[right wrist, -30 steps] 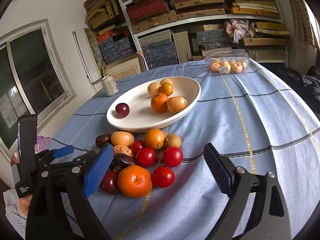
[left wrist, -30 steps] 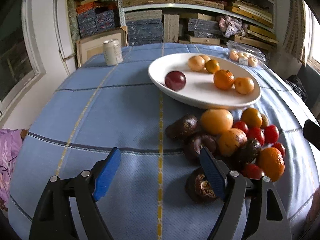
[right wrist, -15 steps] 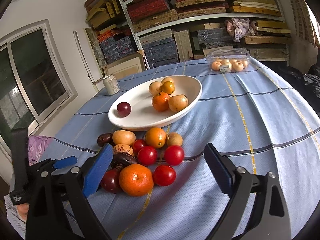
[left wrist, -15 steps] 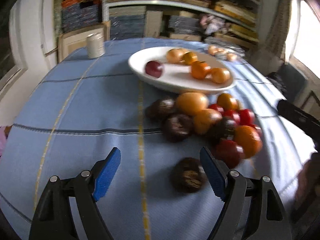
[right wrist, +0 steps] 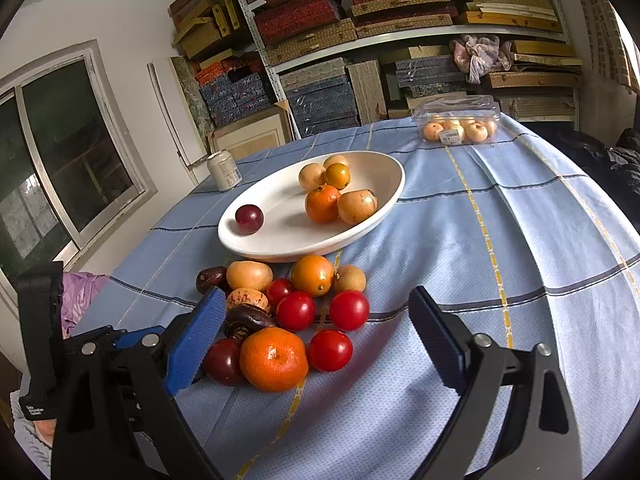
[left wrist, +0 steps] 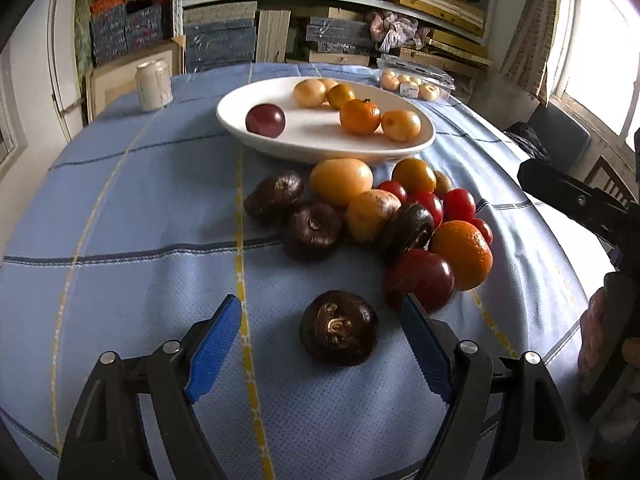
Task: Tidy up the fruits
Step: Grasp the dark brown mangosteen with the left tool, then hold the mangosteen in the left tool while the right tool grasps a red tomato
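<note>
A white oval bowl (left wrist: 304, 140) (right wrist: 280, 240) holds a dark red plum (left wrist: 265, 120), an orange and several yellow fruits. In front of it lies a pile of loose fruit (left wrist: 380, 212) (right wrist: 296, 308): dark brown round ones, red tomatoes, oranges and yellow ones. One dark brown fruit (left wrist: 339, 328) lies apart, nearest me, between the open jaws of my left gripper (left wrist: 322, 338), untouched. My right gripper (right wrist: 316, 334) is open and empty, just above the tangerine (right wrist: 274, 359) and a red tomato (right wrist: 330, 350).
A blue checked cloth (left wrist: 140, 220) covers the round table. A white can (left wrist: 153, 85) (right wrist: 225, 170) stands at the far left. A clear plastic box of pale fruit (left wrist: 416, 82) (right wrist: 460, 122) sits at the far edge. Shelves of stacked boxes stand behind.
My left gripper has swung right and forward, so the lone dark brown fruit now lies centred between its jaws. My right gripper has crept slightly closer to the pile. Both stay open.
</note>
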A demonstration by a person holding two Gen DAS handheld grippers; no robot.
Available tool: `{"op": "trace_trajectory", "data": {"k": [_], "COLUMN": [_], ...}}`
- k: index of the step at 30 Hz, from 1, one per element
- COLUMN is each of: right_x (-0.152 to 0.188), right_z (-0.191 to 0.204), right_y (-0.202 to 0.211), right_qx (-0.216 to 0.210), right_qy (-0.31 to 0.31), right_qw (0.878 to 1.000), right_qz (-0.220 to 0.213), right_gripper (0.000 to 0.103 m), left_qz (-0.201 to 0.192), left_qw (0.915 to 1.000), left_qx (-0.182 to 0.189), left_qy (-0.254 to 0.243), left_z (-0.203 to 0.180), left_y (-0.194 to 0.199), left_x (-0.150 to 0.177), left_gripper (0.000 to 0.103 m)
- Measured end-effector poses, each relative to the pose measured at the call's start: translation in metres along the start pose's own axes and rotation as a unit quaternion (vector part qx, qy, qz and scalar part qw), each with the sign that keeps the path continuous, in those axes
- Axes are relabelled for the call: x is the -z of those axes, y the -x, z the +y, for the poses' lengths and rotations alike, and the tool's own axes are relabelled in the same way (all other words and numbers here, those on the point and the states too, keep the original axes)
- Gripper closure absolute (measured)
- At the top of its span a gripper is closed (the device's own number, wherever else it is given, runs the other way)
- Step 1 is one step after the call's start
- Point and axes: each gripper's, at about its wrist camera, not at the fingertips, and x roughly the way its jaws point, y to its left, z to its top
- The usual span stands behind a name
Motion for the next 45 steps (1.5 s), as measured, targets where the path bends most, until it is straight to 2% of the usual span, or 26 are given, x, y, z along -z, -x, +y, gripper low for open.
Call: {"op": "trace_trajectory", "data": {"k": [1,2,5,9,13,16,19,22,24,27,30,35,38,42,45], "right_x": [0.0,0.0,0.0,0.0,0.0,0.003,0.012,0.022,0.024,0.023,0.023,0.024,0.019,0.019,0.021], "right_z": [0.0,0.0,0.0,0.001,0.0,0.005,0.023,0.04,0.044,0.036,0.033,0.037,0.025,0.027,0.032], "right_y": [0.0,0.0,0.0,0.0,-0.001,-0.005,-0.016,-0.024,-0.026,-0.03,-0.034,-0.035,-0.034,-0.034,-0.034], "right_qx": [0.0,0.0,0.0,0.0,0.0,-0.005,-0.004,0.003,0.006,0.008,0.004,0.012,0.0,-0.008,-0.002], "right_qy": [0.0,0.0,0.0,-0.001,-0.004,0.007,0.061,0.112,0.122,0.101,0.092,0.111,0.085,0.088,0.109], "right_qw": [1.0,1.0,1.0,1.0,1.0,1.0,0.997,0.99,0.989,0.99,0.991,0.988,0.991,0.991,0.989], "right_qz": [0.0,-0.001,0.001,0.001,0.005,0.023,0.056,0.084,0.087,0.097,0.102,0.104,0.104,0.099,0.101], "right_gripper": [0.013,0.013,0.012,0.012,0.012,0.012,0.013,0.032,0.034,0.039,0.039,0.035,0.035,0.04,0.039], "left_qz": [0.002,0.005,0.021,0.02,0.011,-0.004,-0.004,-0.002,-0.001,0.007,0.008,0.01,0.01,0.01,0.011], "left_qw": [1.0,1.0,0.9998,0.9997,0.9966,0.9859,0.9854,0.9894,0.9901,0.9905,0.9907,0.9909,0.9909,0.9909,0.9915], "left_qx": [0.002,0.001,0.001,-0.005,-0.057,-0.122,-0.125,-0.121,-0.121,-0.113,-0.115,-0.117,-0.116,-0.116,-0.112], "left_qy": [0.003,0.004,0.005,0.011,0.058,0.115,0.115,0.08,0.071,0.078,0.073,0.067,0.067,0.067,0.064], "left_z": [0.001,0.002,0.003,0.007,0.037,0.072,0.073,0.059,0.055,0.057,0.053,0.05,0.05,0.05,0.048], "left_y": [-0.001,-0.002,-0.007,-0.006,0.0,0.004,0.003,0.001,0.0,-0.003,-0.004,-0.004,-0.005,-0.006,-0.007], "left_x": [0.0,0.0,0.001,0.001,0.001,-0.002,-0.003,-0.005,-0.004,-0.004,-0.002,-0.001,-0.002,-0.002,-0.002], "left_gripper": [0.025,0.035,0.05,0.056,0.061,0.062,0.062,0.062,0.062,0.062,0.062,0.061,0.06,0.06,0.052]}}
